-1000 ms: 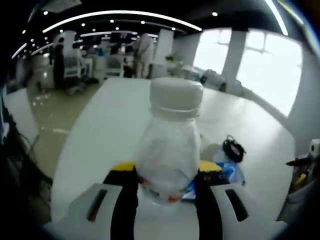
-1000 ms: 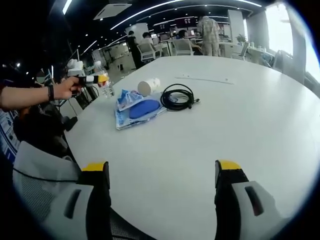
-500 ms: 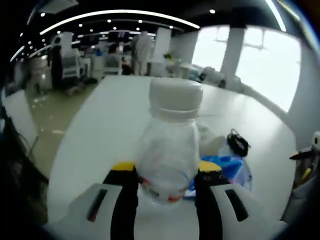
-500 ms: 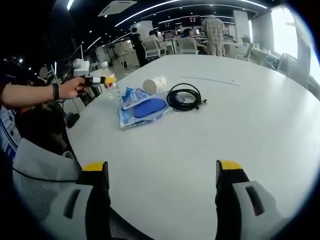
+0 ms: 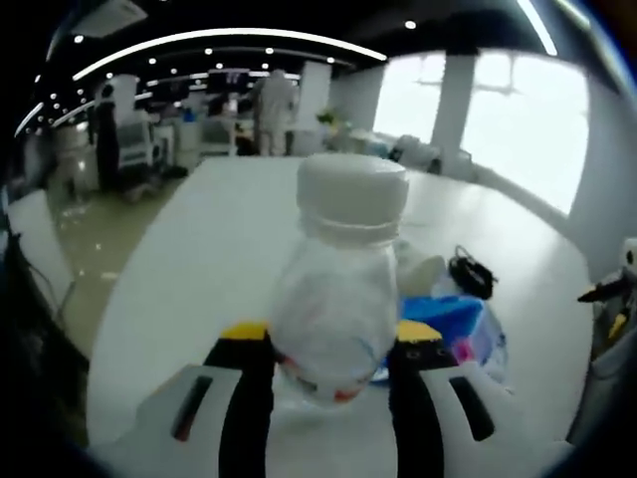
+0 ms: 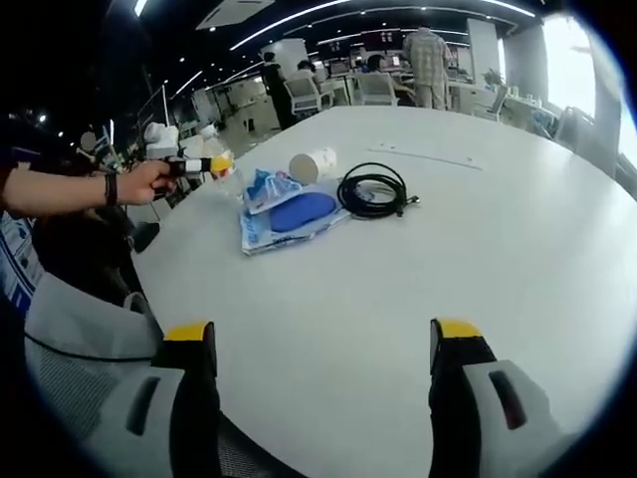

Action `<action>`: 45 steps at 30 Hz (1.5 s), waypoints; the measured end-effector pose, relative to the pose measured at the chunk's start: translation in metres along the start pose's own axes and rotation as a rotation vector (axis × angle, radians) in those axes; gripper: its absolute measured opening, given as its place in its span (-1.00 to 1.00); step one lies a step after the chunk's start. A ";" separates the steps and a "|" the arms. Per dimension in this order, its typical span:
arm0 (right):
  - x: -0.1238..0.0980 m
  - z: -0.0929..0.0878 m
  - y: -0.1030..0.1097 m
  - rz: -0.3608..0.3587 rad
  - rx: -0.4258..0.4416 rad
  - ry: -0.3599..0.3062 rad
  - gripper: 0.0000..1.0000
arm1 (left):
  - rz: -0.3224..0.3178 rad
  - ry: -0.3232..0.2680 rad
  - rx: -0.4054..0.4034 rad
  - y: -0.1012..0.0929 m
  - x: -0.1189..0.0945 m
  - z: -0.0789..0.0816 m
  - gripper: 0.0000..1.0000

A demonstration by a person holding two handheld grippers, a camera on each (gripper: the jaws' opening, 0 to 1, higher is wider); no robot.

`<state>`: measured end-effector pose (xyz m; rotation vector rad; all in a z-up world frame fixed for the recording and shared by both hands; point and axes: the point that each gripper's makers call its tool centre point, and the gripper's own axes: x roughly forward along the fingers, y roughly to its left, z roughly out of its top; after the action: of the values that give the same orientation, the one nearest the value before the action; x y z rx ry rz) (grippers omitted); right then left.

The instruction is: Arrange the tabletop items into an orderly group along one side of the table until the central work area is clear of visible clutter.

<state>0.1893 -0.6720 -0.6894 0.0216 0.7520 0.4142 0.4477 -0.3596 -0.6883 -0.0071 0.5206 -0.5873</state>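
A clear plastic bottle (image 5: 343, 289) with a white cap is clamped upright between the jaws of the left claw (image 5: 333, 344), near the tabletop (image 6: 448, 229) edge beside the person; it is judged to be carried there so the middle can be freed. A blue packet (image 6: 289, 214), a tipped paper cup (image 6: 312, 164) and a coiled black cable (image 6: 375, 191) are clustered close by. The right claw (image 6: 318, 344) is held wide open and empty over the near edge.
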 end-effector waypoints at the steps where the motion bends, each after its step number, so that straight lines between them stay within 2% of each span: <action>1: 0.000 0.000 0.001 0.001 -0.002 0.002 0.75 | -0.005 -0.001 0.002 -0.001 0.001 -0.001 -0.15; 4: -0.001 0.000 0.000 0.001 -0.004 0.002 0.75 | -0.018 0.014 0.010 -0.007 0.004 -0.006 -0.14; 5: -0.001 0.000 0.000 0.001 -0.003 0.002 0.75 | -0.006 0.016 0.020 -0.004 0.003 -0.006 -0.13; 7: -0.002 -0.001 -0.001 -0.001 -0.001 0.002 0.75 | 0.006 0.014 -0.017 -0.007 0.002 -0.007 -0.12; 11: -0.003 -0.001 -0.001 0.000 -0.003 0.000 0.75 | 0.015 0.026 -0.010 -0.009 0.003 -0.010 -0.08; 14: -0.003 0.000 -0.002 -0.001 0.000 -0.003 0.75 | 0.017 0.013 -0.029 -0.010 0.003 -0.008 0.02; 18: -0.003 -0.002 -0.001 0.001 0.002 0.001 0.74 | 0.041 -0.023 -0.060 -0.011 0.002 0.000 0.30; 22: -0.002 -0.003 0.000 0.006 -0.001 0.003 0.74 | 0.077 -0.038 -0.082 -0.018 0.003 0.003 0.45; 26: -0.002 -0.002 -0.001 0.005 -0.005 0.002 0.74 | 0.110 -0.060 -0.121 -0.014 0.003 0.004 0.56; 36: -0.003 -0.003 -0.002 0.003 0.002 0.002 0.73 | 0.100 -0.061 -0.139 -0.027 0.008 0.003 0.58; 41: -0.002 -0.004 -0.001 0.006 0.003 0.004 0.73 | 0.159 -0.074 -0.163 -0.022 0.005 0.004 0.53; 43: -0.001 -0.005 -0.001 0.007 0.005 0.005 0.72 | 0.193 -0.101 -0.223 -0.015 0.004 0.007 0.52; 45: -0.001 -0.005 -0.001 0.007 0.005 0.006 0.72 | 0.205 -0.096 -0.221 -0.013 0.003 0.006 0.50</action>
<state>0.1858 -0.6735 -0.6927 0.0275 0.7587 0.4192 0.4459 -0.3732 -0.6822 -0.1891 0.4838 -0.3255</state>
